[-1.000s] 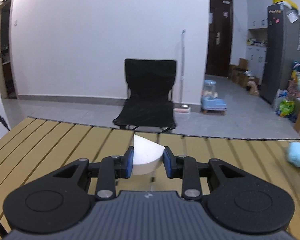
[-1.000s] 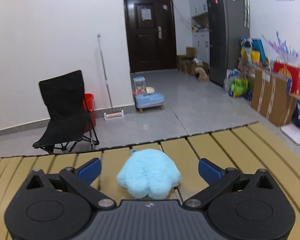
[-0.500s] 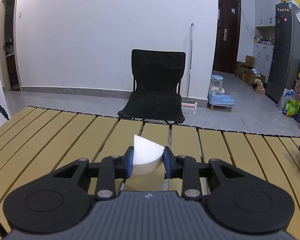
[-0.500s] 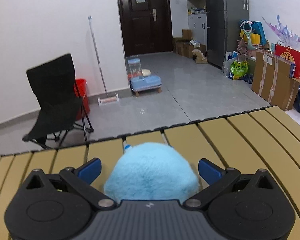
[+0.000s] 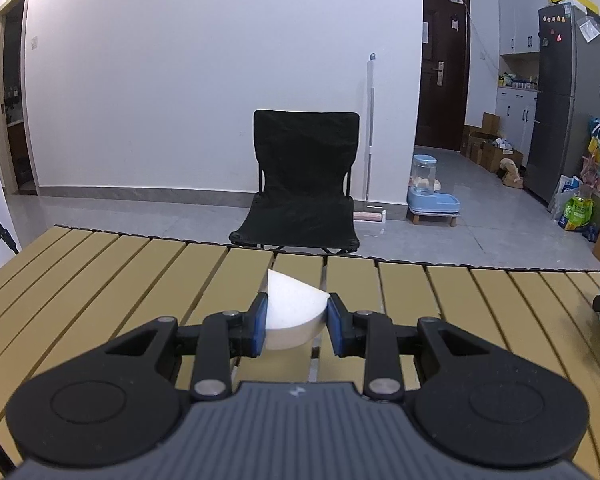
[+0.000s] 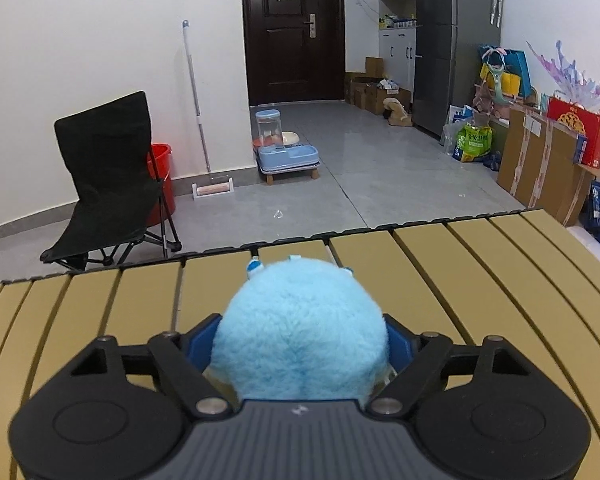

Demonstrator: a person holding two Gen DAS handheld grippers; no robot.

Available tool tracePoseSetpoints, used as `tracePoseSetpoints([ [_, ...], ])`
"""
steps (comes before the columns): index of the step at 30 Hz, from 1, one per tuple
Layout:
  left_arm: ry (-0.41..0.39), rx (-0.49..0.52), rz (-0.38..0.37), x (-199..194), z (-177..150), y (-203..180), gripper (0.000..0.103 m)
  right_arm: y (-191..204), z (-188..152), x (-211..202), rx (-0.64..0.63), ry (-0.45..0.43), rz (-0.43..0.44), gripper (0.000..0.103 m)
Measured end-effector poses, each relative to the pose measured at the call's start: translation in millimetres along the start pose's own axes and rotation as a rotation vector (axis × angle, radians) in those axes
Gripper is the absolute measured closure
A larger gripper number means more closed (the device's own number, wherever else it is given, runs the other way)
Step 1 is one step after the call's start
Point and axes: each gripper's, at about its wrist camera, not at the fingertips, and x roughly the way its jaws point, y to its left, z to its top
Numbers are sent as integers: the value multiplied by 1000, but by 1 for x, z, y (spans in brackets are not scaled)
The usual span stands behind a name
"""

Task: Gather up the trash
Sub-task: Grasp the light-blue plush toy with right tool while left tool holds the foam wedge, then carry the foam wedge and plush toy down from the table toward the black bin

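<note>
Left wrist view shows the left gripper [image 5: 294, 322] clamped on a white foam wedge [image 5: 292, 316] at frame centre, above the slatted surface [image 5: 100, 280]. At lower centre of the right wrist view, the right gripper [image 6: 300, 340] has just been closing its fingers [image 6: 198, 340] around a fluffy blue toy [image 6: 300, 336], pads touching its sides.

Even indoor light; fisheye-warped edges

One white foam wedge [image 5: 293, 312] and one fluffy blue plush [image 6: 300, 340] make two loose items on the single slatted surface [image 5: 100, 280]. There are two tools, a left tool [image 5: 295, 326] and a right tool [image 6: 300, 344]. On the floor beyond: one black folding chair [image 5: 304, 184], one mop [image 6: 198, 112], one red bucket [image 6: 162, 176], one blue pet feeder [image 6: 286, 148], one fridge [image 5: 560, 100].
</note>
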Motion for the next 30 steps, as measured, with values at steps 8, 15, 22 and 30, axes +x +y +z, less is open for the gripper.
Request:
tracePoseSetpoints([
  [8, -8, 5, -23, -43, 4, -2, 73, -1, -8, -56, -17, -35, 58, 21],
  [15, -6, -3, -42, -91, 1, -2, 73, 3, -25, -108, -27, -33, 94, 22],
  [22, -2, -20, -55, -146, -8, 9, 73, 4, -51, -170, -36, -32, 125, 22],
  [30, -7, -9, -70, -216, -28, 14, 73, 5, -82, -238, -48, -38, 163, 22],
])
